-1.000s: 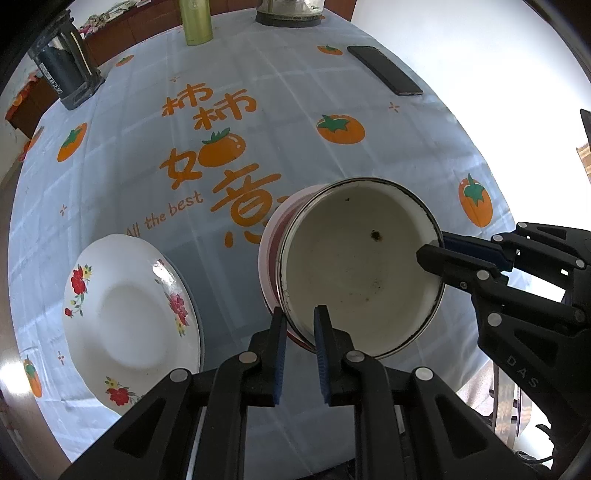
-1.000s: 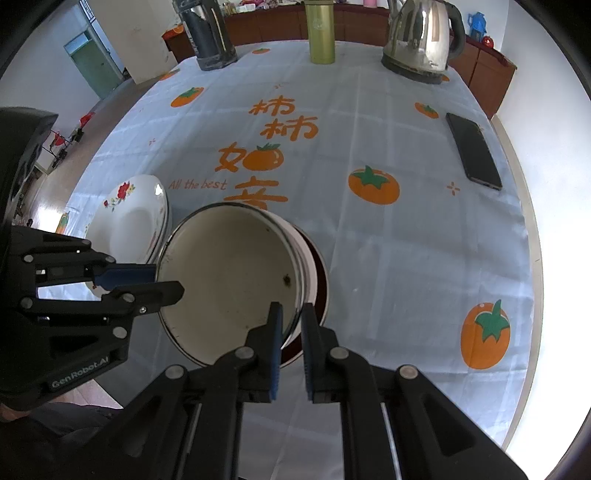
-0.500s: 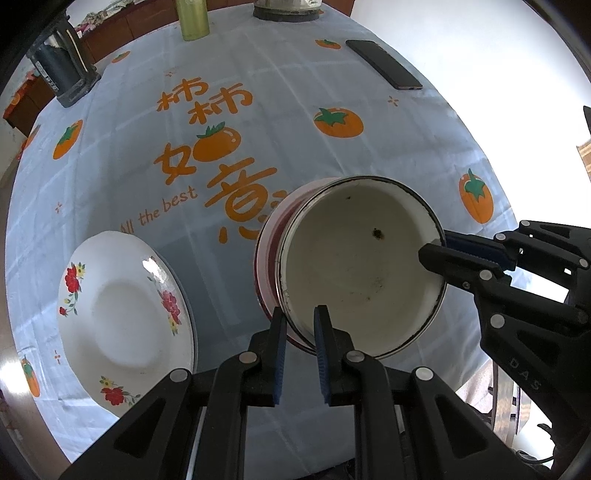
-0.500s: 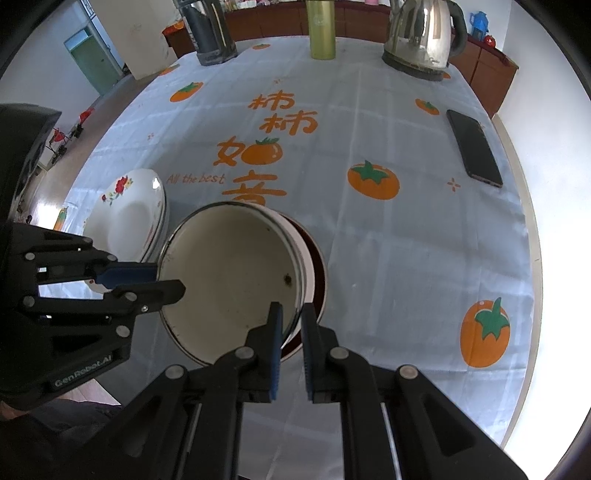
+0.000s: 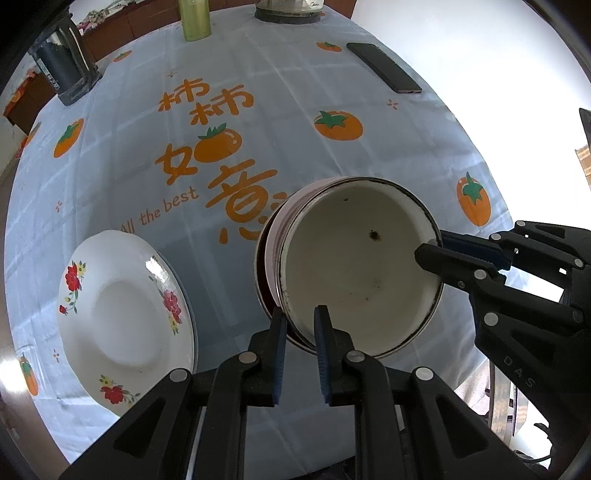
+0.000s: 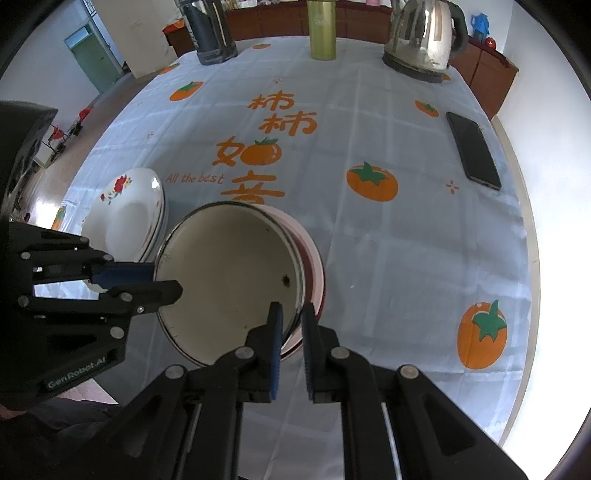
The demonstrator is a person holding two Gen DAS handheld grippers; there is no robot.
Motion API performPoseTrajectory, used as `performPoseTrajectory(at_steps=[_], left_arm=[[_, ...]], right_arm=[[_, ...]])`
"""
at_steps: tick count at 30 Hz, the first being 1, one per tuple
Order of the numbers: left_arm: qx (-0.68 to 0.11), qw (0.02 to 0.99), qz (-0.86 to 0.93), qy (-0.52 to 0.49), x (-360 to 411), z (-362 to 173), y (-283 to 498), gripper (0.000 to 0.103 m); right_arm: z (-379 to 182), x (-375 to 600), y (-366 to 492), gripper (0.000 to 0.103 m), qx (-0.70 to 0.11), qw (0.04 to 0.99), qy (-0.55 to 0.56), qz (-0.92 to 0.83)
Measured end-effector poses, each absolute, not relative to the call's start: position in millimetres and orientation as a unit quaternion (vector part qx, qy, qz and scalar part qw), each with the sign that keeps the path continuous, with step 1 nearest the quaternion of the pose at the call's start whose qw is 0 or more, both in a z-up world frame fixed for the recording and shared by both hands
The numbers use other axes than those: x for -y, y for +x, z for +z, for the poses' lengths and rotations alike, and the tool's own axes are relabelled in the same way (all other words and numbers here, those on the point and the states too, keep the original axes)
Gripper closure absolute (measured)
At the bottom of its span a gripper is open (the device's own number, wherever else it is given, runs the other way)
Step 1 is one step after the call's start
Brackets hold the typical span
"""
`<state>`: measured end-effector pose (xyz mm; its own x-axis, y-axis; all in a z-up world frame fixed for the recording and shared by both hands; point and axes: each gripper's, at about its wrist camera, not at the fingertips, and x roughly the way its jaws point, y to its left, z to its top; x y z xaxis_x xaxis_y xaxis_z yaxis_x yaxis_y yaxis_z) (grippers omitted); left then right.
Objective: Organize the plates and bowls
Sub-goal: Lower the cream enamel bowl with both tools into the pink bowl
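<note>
The cream enamel bowl (image 5: 358, 266) sits tilted between the two grippers, and its underside and the dark-red bowl (image 6: 314, 273) beneath it are mostly hidden; only a crescent of pink and maroon rim shows beyond the far side of the fingers. The left gripper (image 5: 299, 325) is clamped on the enamel bowl's near rim, one blue pad inside and one outside, and the right gripper (image 6: 291, 321) is likewise clenched on the opposite rim. Whether the enamel bowl rests fully inside the lower bowl or is partly lifted off it is hard to tell from these angles. Left of the left gripper's fingers, well apart from them, lies the floral plate (image 5: 122, 317), apparently the top of a small stack whose lower pieces are barely visible. Ahead of both pairs of fingers the tablecloth (image 6: 369, 240) is open. The phone (image 6: 472, 149), kettle (image 6: 421, 37), green bottle (image 6: 322, 31) and dark jug (image 6: 210, 29) stand at the far edge. The table's near edge runs just below the fingers.
</note>
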<state>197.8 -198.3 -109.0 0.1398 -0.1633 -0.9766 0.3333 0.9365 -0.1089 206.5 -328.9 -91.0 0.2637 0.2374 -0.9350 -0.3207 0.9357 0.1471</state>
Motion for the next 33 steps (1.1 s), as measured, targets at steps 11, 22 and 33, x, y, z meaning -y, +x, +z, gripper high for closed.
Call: performPoseTrajectory(at_steps=[11,22,33], left_arm=[[-0.642,0.746,-0.166,0.064,200.1,-115.5,200.4,0.086],[-0.645,0.743,-0.168,0.067,201.1,-117.3,202.3,0.086],[-0.645,0.743,-0.167,0.067,201.5,-117.7,202.7,0.086]], right_arm=[[-94.9,328.2,207.8,0.093,-0.586,0.79,-0.036,0.177],[-99.5,328.4,208.3,0.092,-0.59,0.787,-0.036,0.177],[-100.8,328.0,209.9,0.092,-0.592,0.785,-0.038,0.179]])
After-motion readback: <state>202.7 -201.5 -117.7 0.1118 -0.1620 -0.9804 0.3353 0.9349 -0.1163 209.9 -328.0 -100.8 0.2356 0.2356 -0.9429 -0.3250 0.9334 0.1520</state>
